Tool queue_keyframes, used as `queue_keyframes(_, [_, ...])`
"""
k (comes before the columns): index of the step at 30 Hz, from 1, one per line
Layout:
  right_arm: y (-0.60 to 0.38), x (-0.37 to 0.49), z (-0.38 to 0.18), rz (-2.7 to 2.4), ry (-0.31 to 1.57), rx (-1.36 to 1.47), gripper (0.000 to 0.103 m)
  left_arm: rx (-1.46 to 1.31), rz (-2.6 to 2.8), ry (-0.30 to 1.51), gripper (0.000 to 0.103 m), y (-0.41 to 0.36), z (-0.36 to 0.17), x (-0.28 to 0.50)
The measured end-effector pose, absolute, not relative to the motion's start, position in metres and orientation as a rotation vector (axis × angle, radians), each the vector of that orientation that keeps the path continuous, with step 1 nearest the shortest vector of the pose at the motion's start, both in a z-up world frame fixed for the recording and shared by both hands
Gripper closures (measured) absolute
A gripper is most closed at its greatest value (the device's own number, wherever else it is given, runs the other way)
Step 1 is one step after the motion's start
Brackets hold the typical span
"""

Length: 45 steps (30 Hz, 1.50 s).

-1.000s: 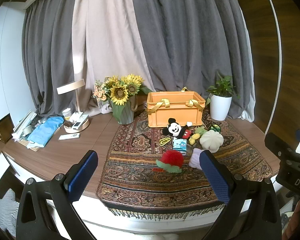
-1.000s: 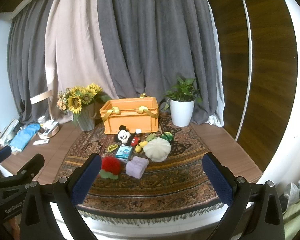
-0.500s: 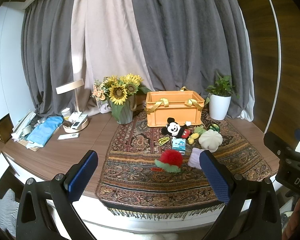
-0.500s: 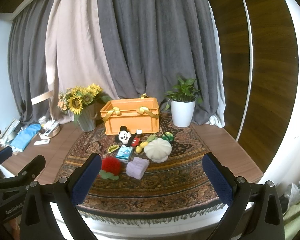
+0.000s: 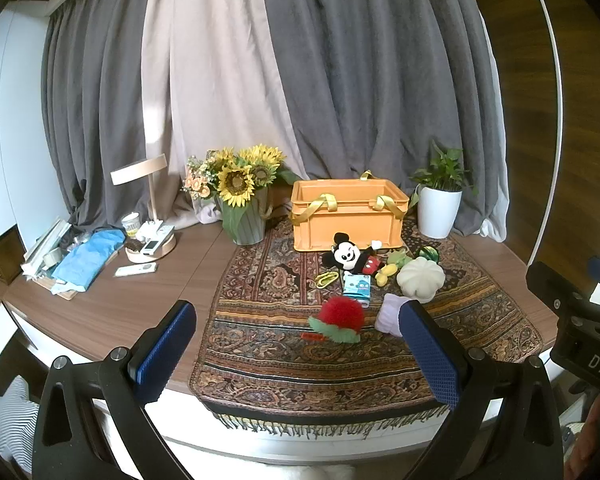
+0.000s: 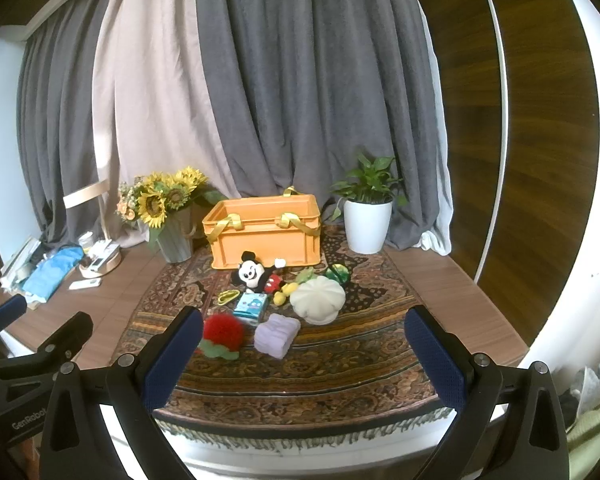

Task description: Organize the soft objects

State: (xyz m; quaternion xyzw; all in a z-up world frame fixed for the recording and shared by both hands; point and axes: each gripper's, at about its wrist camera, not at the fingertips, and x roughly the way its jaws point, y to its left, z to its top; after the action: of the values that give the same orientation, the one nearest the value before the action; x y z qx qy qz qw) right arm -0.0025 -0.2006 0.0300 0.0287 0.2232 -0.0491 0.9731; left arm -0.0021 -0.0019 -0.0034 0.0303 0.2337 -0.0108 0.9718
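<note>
So both claws, left gripper (image 5: pixel 300 350) and right gripper (image 6: pixel 304 354), hang spread wide and empty near the rug's (image 6: pixel 340 368) front edge; soft toys like the Mickey plush (image 6: pixel 256 274) sit before the orange crate (image 6: pixel 264 232).

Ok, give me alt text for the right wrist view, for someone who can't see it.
The open right hand-held gripper faces a patterned rug where soft toys lie before an orange crate: a Mickey Mouse plush, a red pom-pom toy, a lilac folded cloth and a white pumpkin cushion. Sunflowers and a potted plant flank the crate.
</note>
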Motion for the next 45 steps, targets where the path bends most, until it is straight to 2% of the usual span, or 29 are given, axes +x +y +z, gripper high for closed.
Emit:
queue_keyframes(30, [-0.199, 0.002, 0.028, -0.099, 0.455, 0.059, 0.001, 0.062, -0.032, 0.492, 0.000, -0.009, -0.004, -0.002])
queue_keyframes(45, [-0.205, 0.043, 0.001, -0.092, 0.539, 0.087, 0.001, 0.081, -0.068, 0.565, 0.000, -0.011, -0.031, 0.048])
